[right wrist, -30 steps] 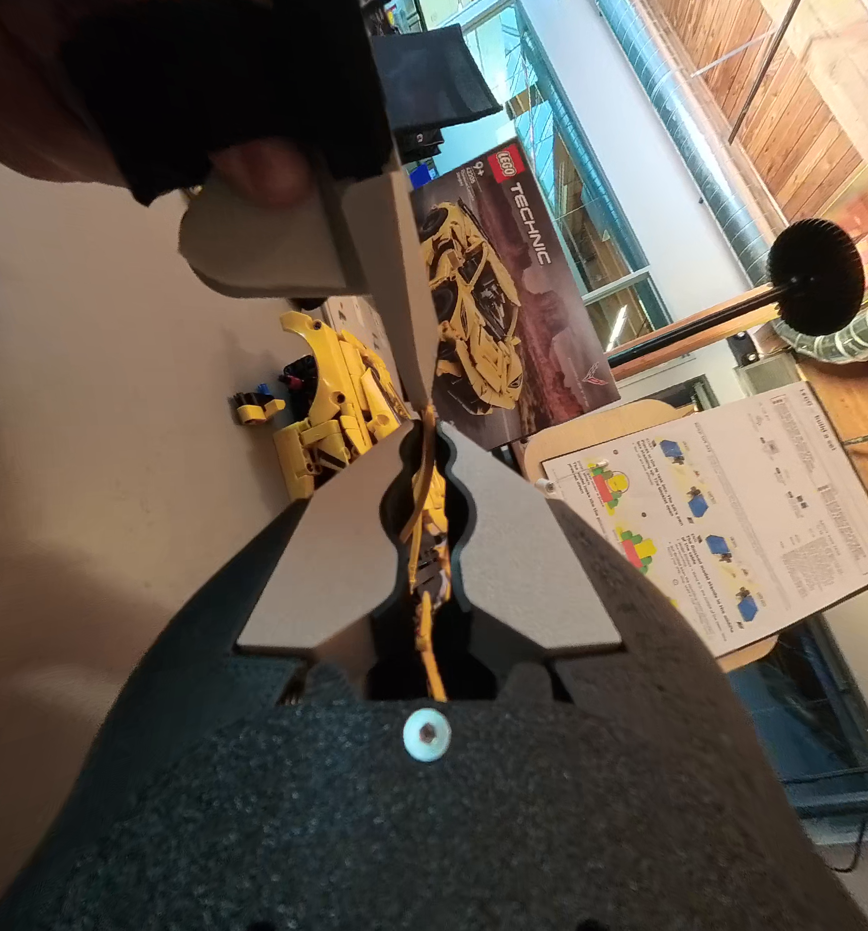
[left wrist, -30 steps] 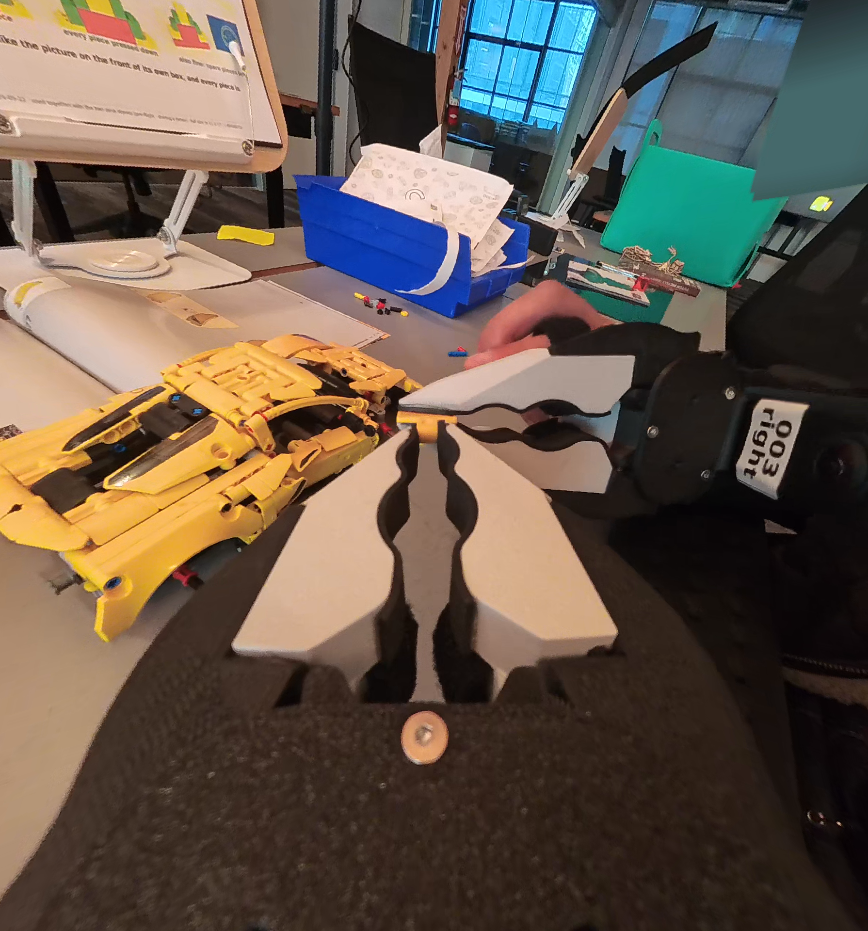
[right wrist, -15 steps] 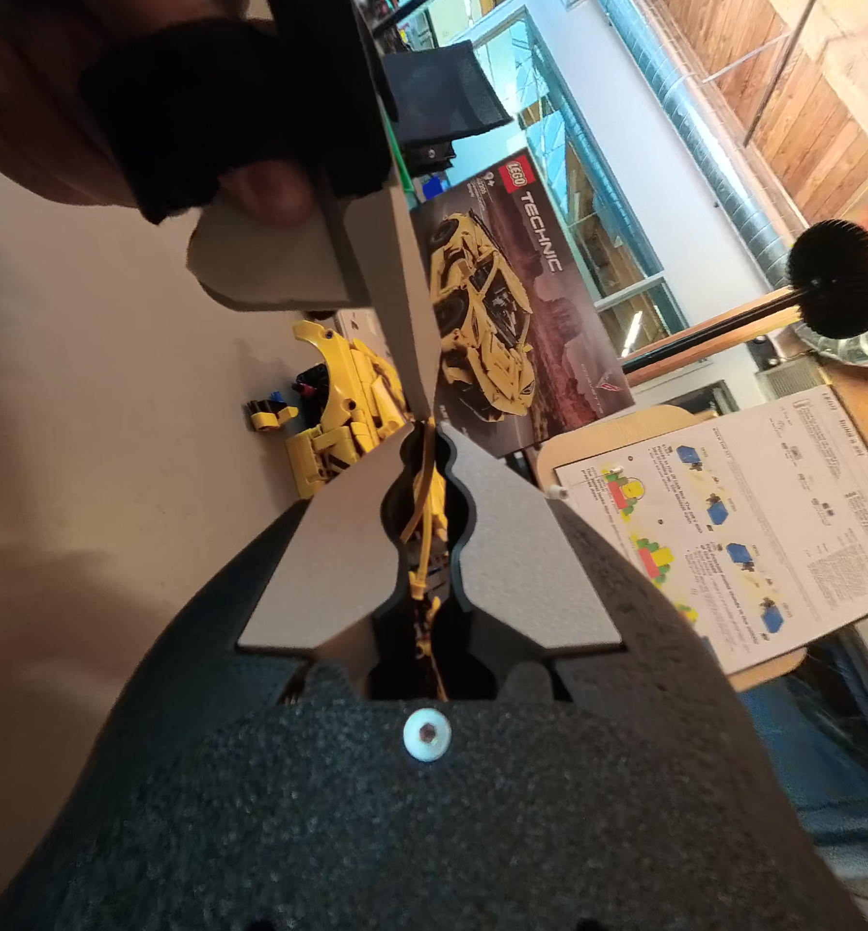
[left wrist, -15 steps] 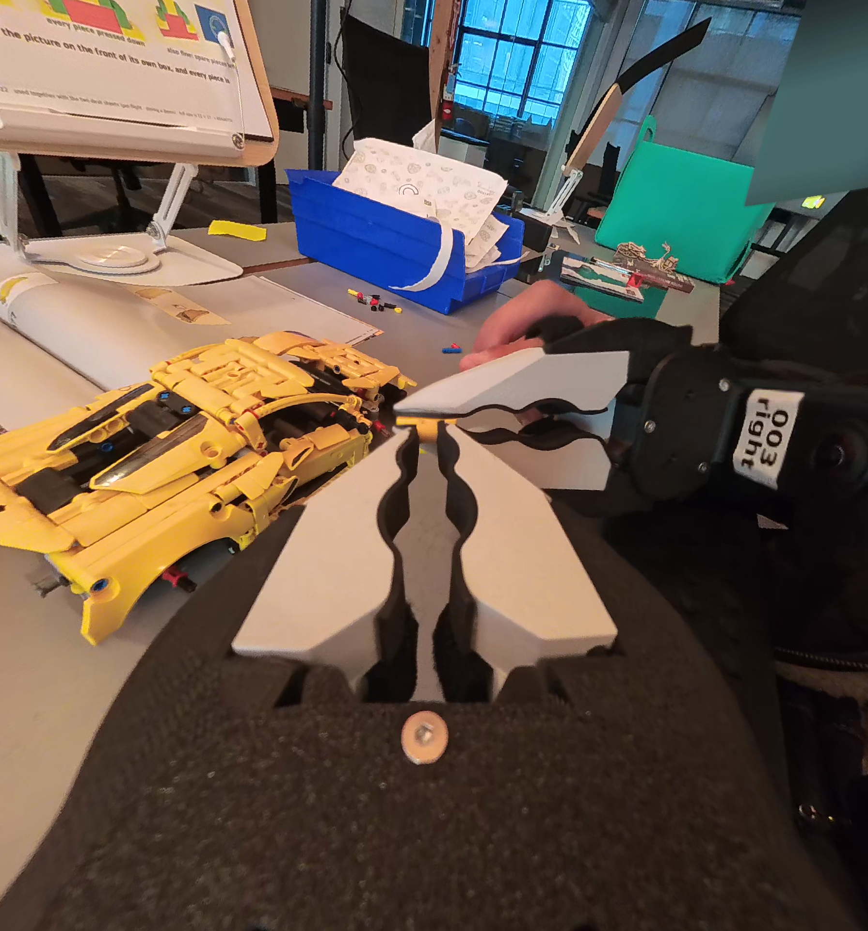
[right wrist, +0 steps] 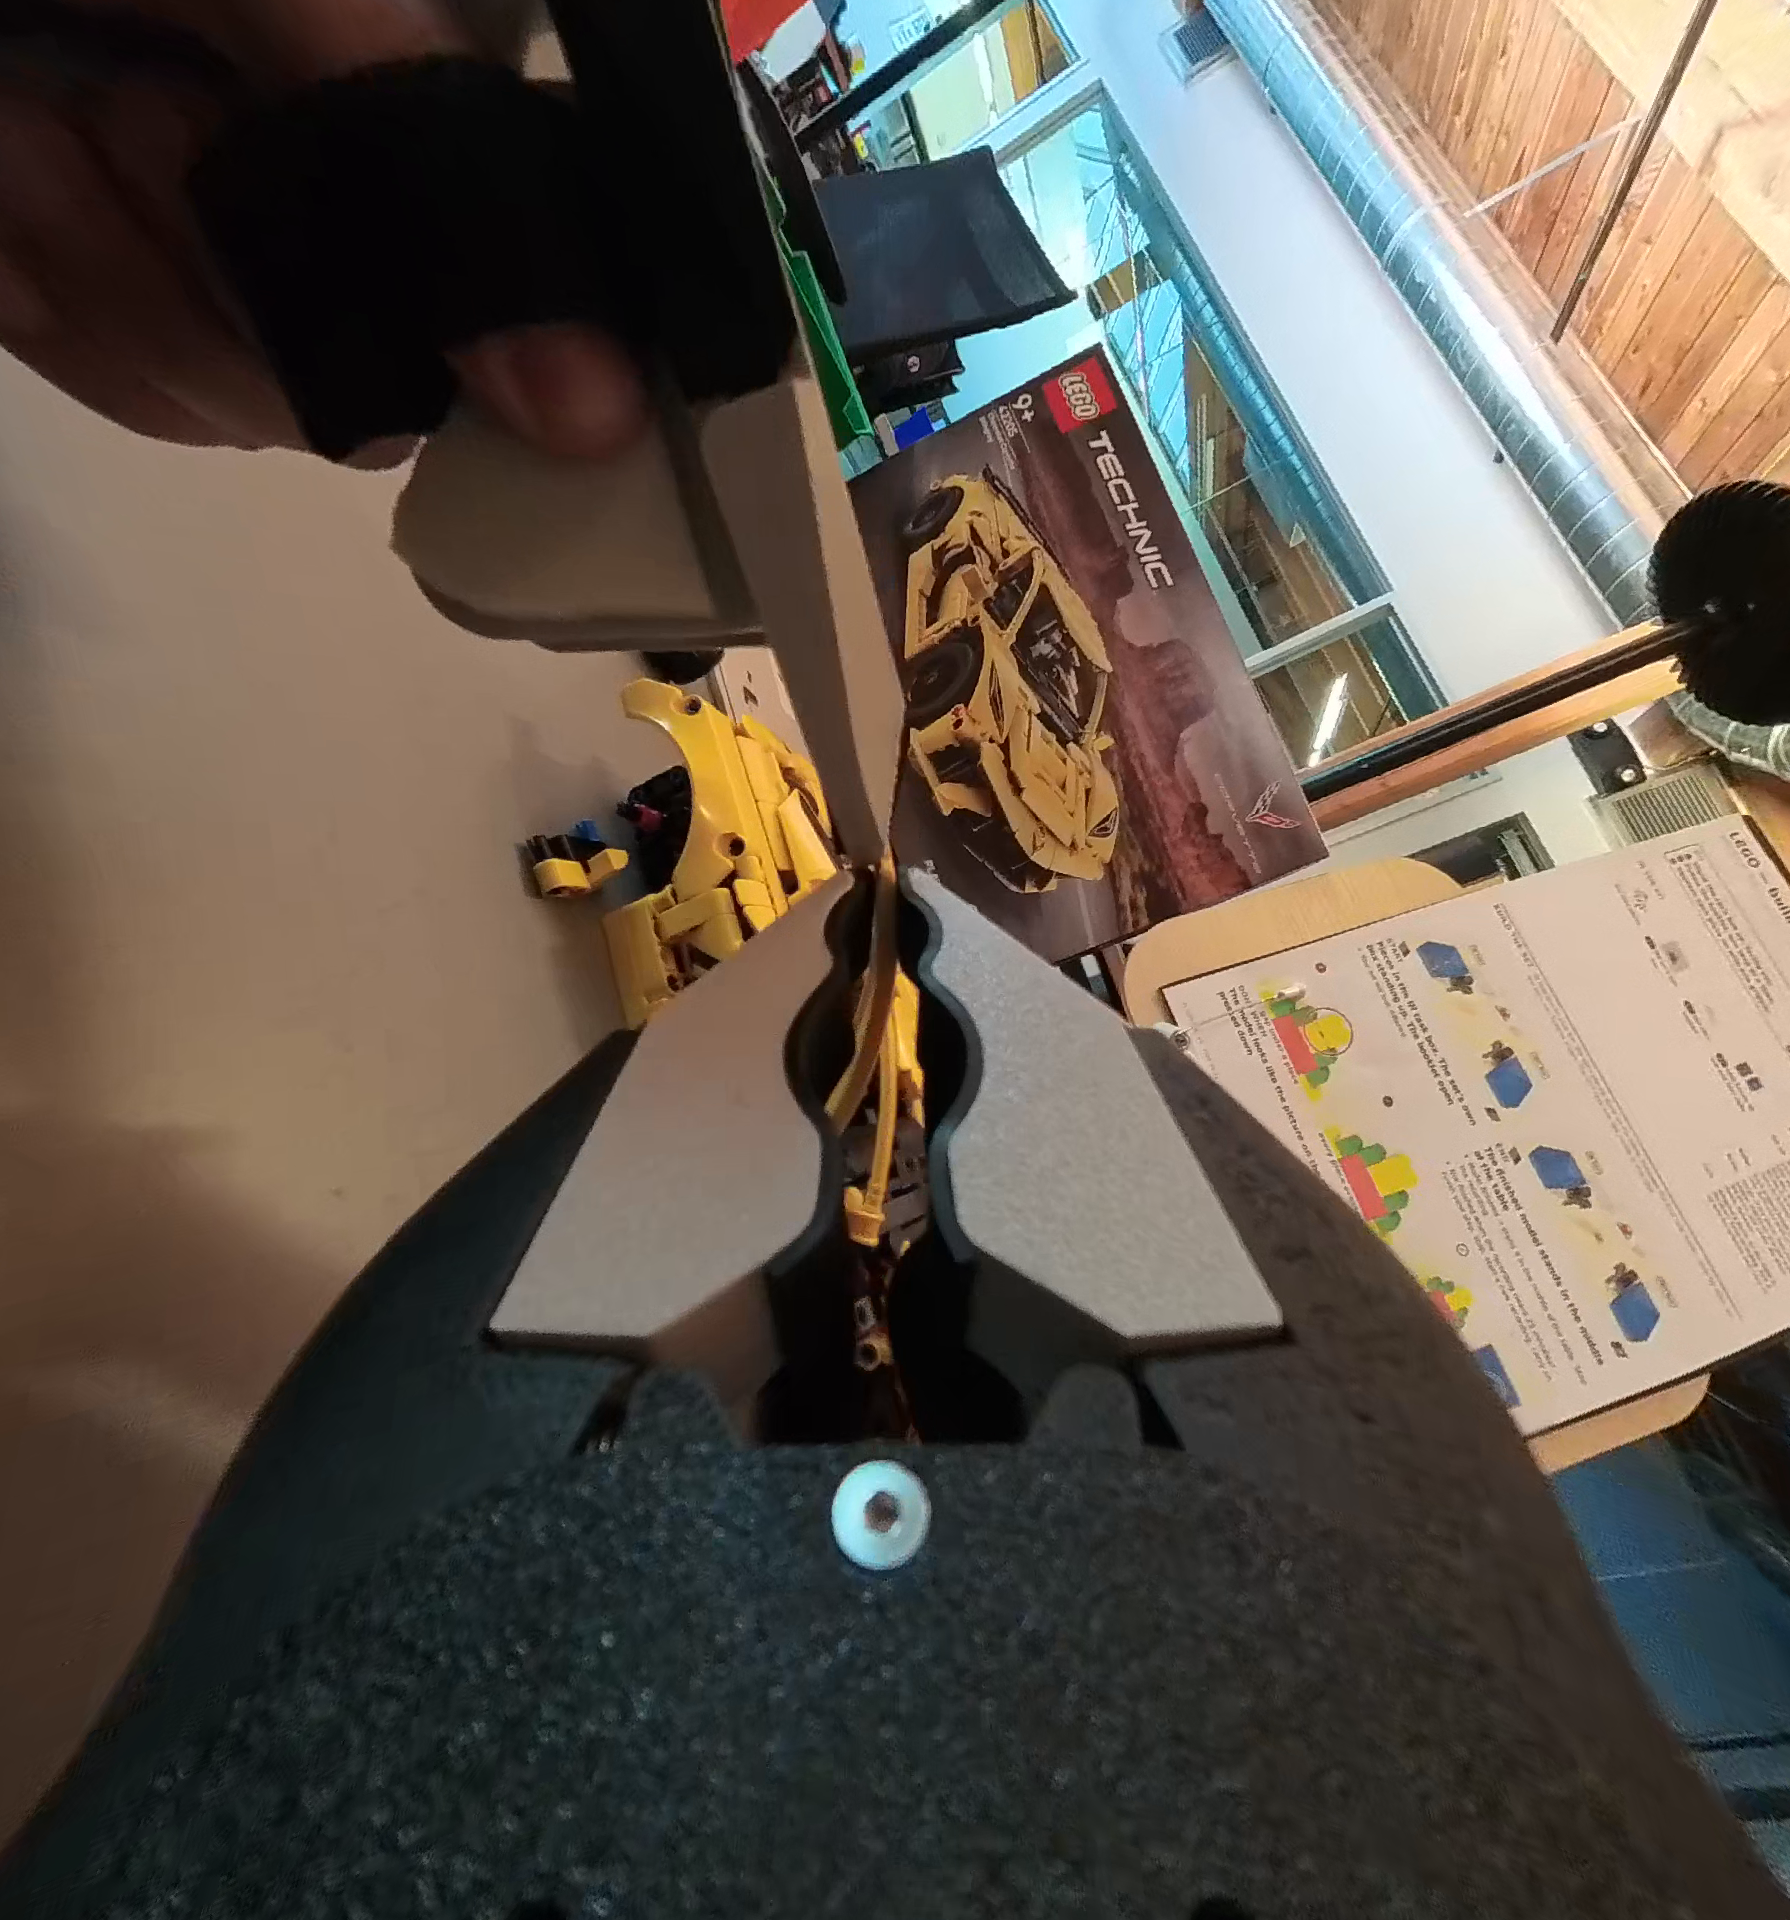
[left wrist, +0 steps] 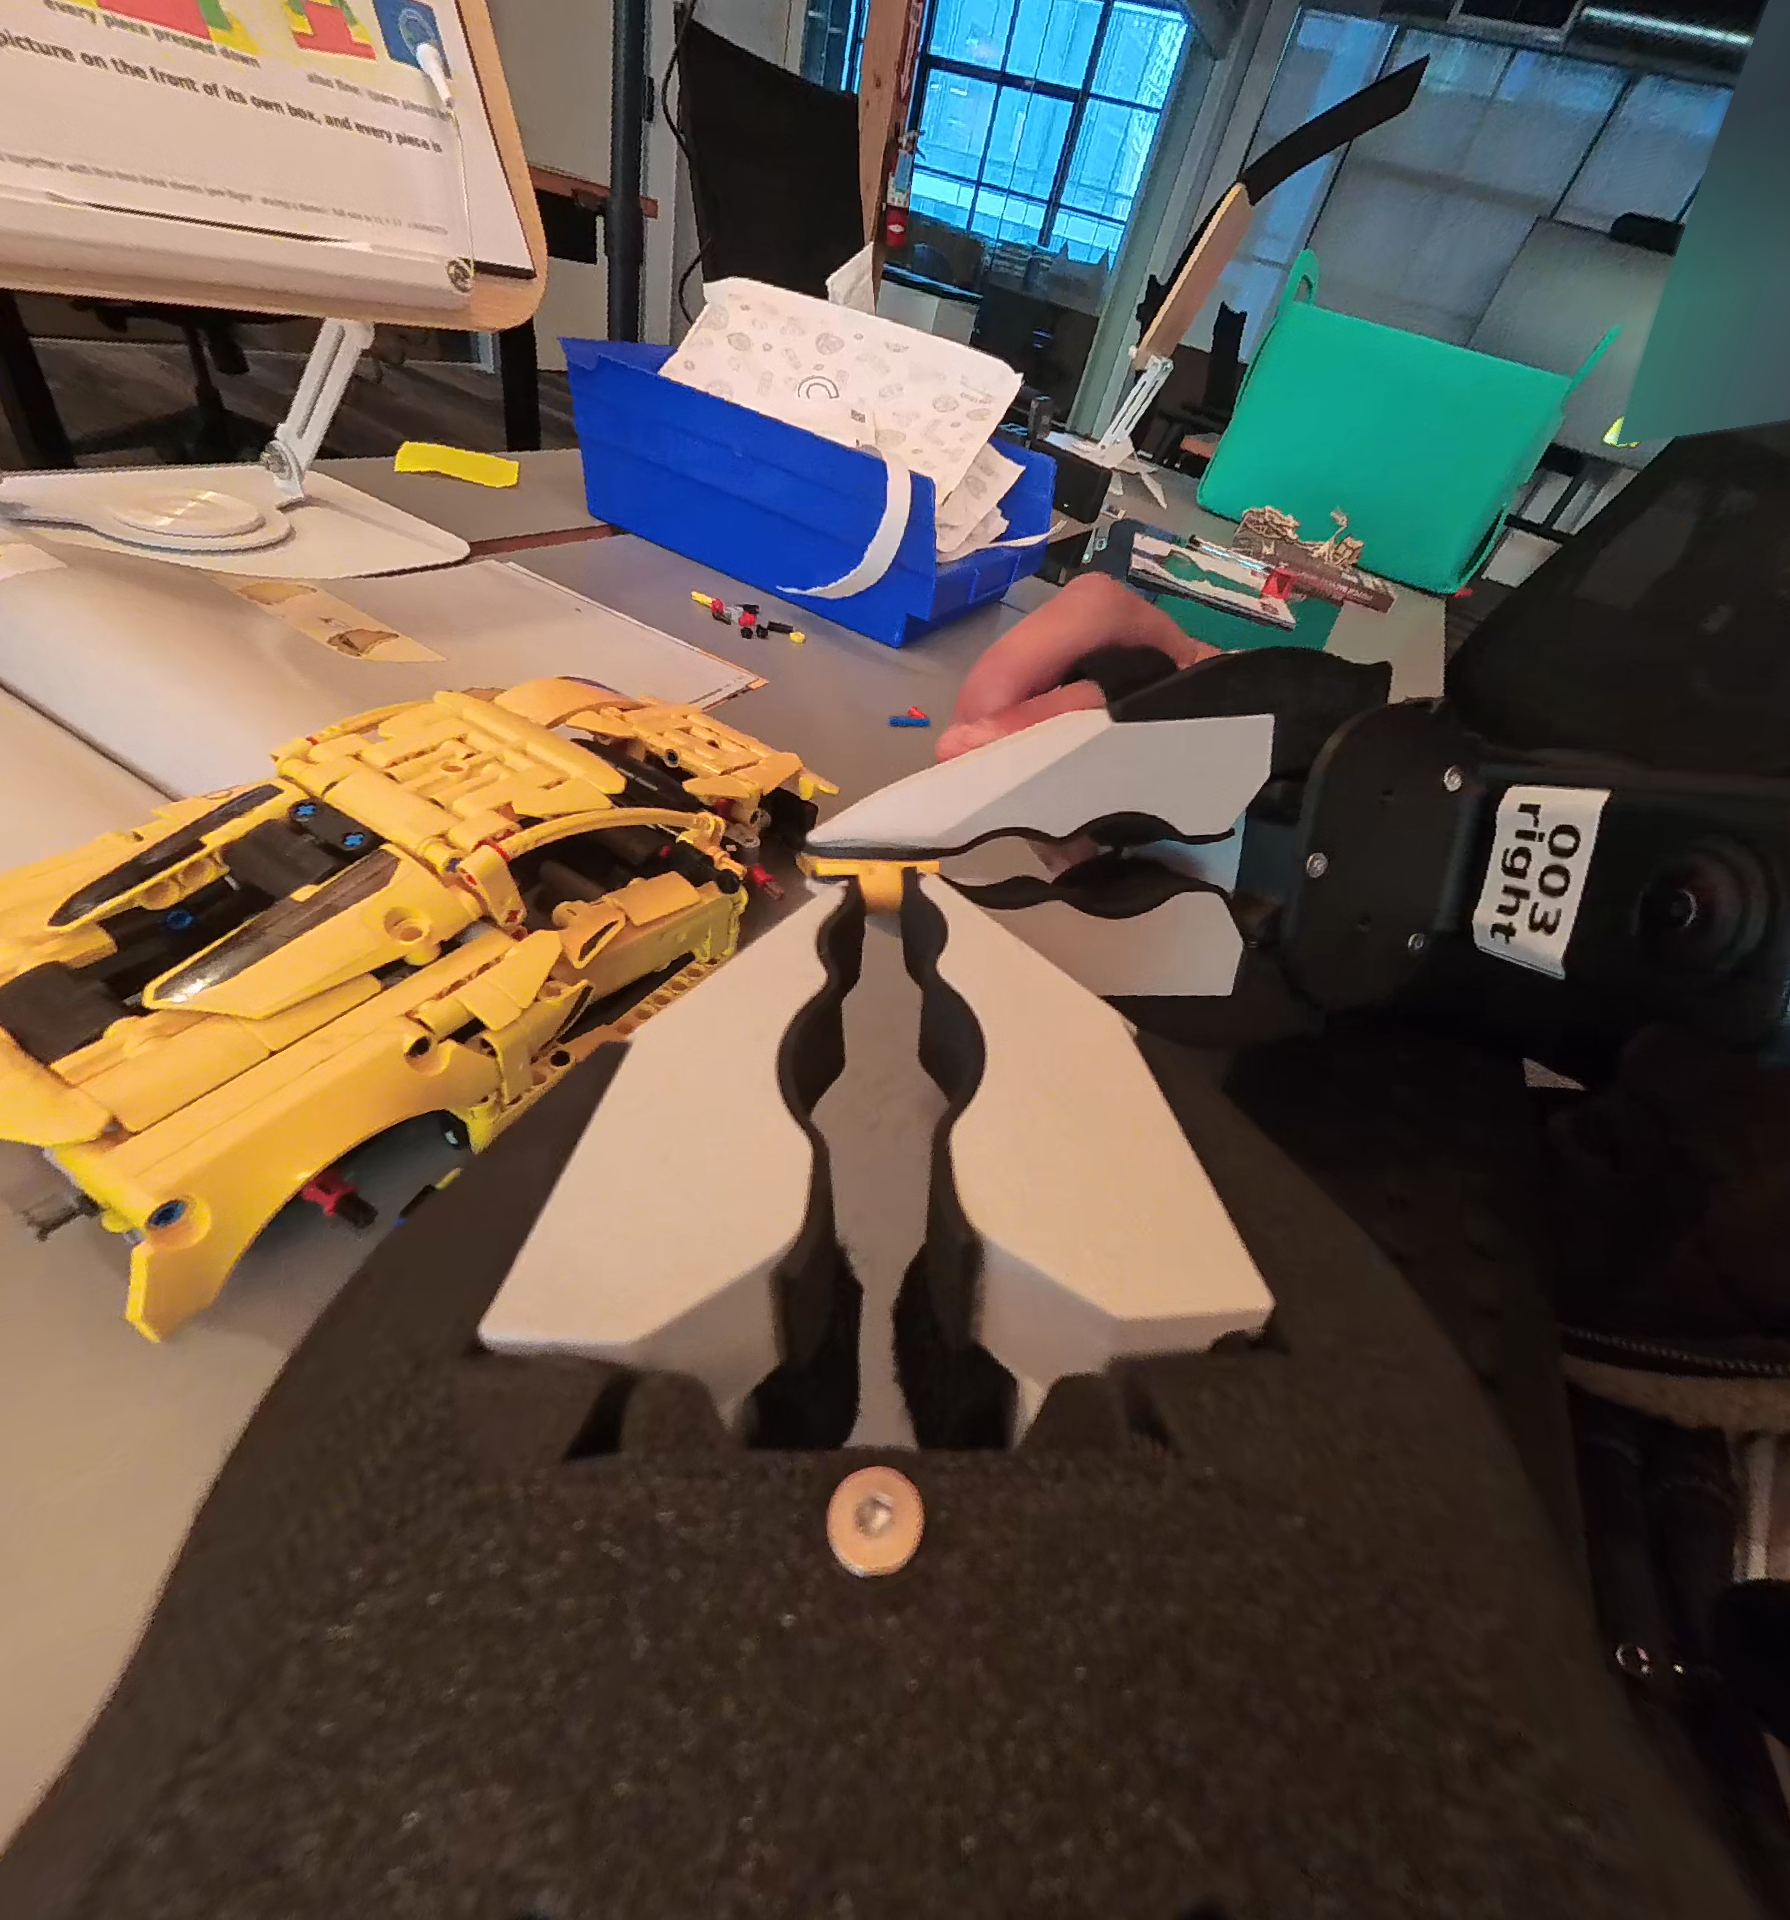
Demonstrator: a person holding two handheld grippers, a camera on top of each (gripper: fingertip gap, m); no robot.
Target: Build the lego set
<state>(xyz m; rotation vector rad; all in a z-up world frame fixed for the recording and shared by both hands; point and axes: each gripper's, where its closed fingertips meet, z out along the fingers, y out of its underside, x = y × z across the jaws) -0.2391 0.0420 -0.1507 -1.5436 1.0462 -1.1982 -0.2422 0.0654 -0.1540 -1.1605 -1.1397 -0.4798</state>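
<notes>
Yellow small piece (left wrist: 875, 881) pinched at both tips, just off the rear of the yellow Lego car (left wrist: 351, 935) on the counter (left wrist: 60, 1507). Left gripper (left wrist: 875, 894) fingers nearly closed on it, pointing forward. Right gripper (left wrist: 870, 854) enters from the right, rolled sideways, also clamped on it. Likely a handoff or regrip: hold one grip firm, loosen the other slowly, avoid twisting.

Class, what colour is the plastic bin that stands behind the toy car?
The bin is blue, clearest in the left wrist view.

Print on box (right wrist: 1078, 665), instruction sheet (right wrist: 1597, 1091), claw sticker (left wrist: 1540, 894).
</notes>
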